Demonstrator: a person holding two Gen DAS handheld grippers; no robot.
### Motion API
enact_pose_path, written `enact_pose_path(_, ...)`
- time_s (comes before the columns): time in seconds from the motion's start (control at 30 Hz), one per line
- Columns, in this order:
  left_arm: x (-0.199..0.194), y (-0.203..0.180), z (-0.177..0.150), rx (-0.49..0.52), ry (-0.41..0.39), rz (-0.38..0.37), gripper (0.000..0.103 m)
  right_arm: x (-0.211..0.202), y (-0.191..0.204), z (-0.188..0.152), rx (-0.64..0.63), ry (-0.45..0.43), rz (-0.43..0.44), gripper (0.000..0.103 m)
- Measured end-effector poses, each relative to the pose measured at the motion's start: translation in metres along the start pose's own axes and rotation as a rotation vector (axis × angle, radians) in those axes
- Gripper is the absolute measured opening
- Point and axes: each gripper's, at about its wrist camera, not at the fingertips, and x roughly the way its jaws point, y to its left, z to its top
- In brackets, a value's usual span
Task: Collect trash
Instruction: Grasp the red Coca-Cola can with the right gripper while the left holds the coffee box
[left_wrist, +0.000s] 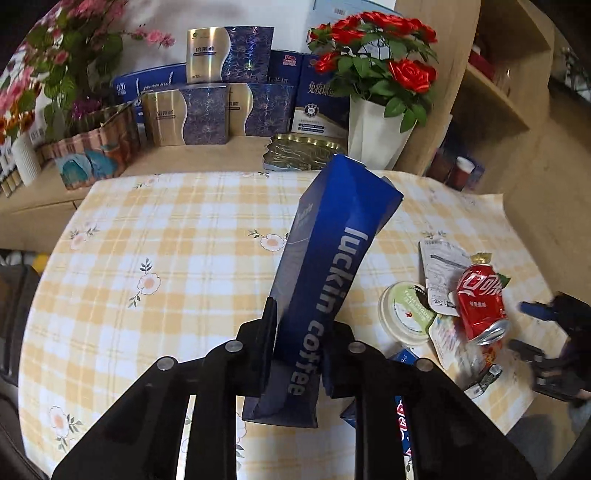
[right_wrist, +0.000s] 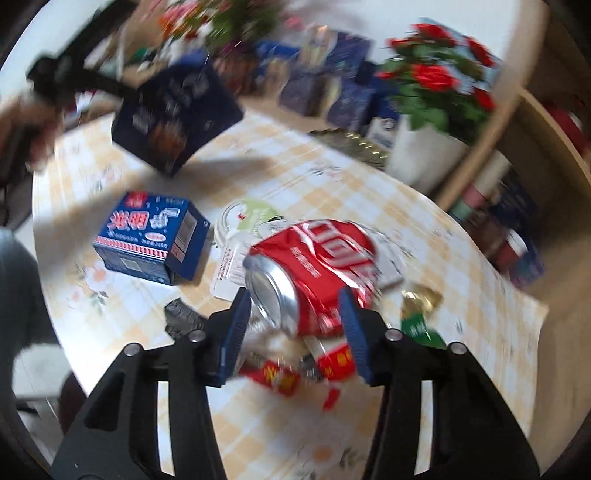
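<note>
My left gripper (left_wrist: 304, 317) is shut on a tall blue "luckin coffee" paper bag (left_wrist: 332, 236), held tilted above the table; the right wrist view shows the bag (right_wrist: 173, 110) blurred at the upper left. A crushed red cola can (right_wrist: 317, 266) lies on a heap of wrappers, its open end towards my right gripper (right_wrist: 293, 295). The blue pads (right_wrist: 236, 325) stand apart on either side of that end. In the left wrist view the right gripper (left_wrist: 517, 326) sits just right of the can (left_wrist: 480, 306), not touching it. A small blue carton (right_wrist: 147, 236) lies to the left.
The round table has a yellow checked cloth (left_wrist: 166, 240). A white-green lid (left_wrist: 406, 314), red wrappers (right_wrist: 280, 376) and a green wrapper (right_wrist: 421, 328) lie around the can. Stacked boxes (left_wrist: 207, 114), flower pots (left_wrist: 373, 129) and a gold tray (left_wrist: 303, 153) line the back; shelves (left_wrist: 498, 92) stand right.
</note>
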Motion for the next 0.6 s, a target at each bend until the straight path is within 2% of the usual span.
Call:
enact_pose_path(0.13,0.001,0.002,-0.001,0.026,0.002,-0.013,0.020,0.027,0.006,0.016,-0.071,0.055,0.000,0.044)
enact_pose_path(0.2,0.002,0.002,-0.001,0.022,-0.001,-0.019,0.020,0.037,0.009,0.020,-0.083,0.077,-0.004,0.030)
enact_pose_path(0.27,0.003,0.004,0.001,0.015,-0.004,-0.024,0.020,0.042,0.010,0.023,-0.086,0.094,0.006,0.022)
enact_pose_path(0.3,0.003,0.004,0.001,0.014,-0.005,-0.024,0.020,0.041,0.013,0.025,-0.087,0.093,0.003,0.021)
enact_pose_path(0.4,0.001,0.002,0.001,0.030,-0.024,0.000,0.019,0.033,0.011,0.028,-0.049,0.050,0.012,0.020)
enact_pose_path(0.6,-0.014,-0.001,0.002,0.020,-0.083,-0.016,0.018,0.006,-0.007,0.031,0.065,-0.058,-0.020,0.020)
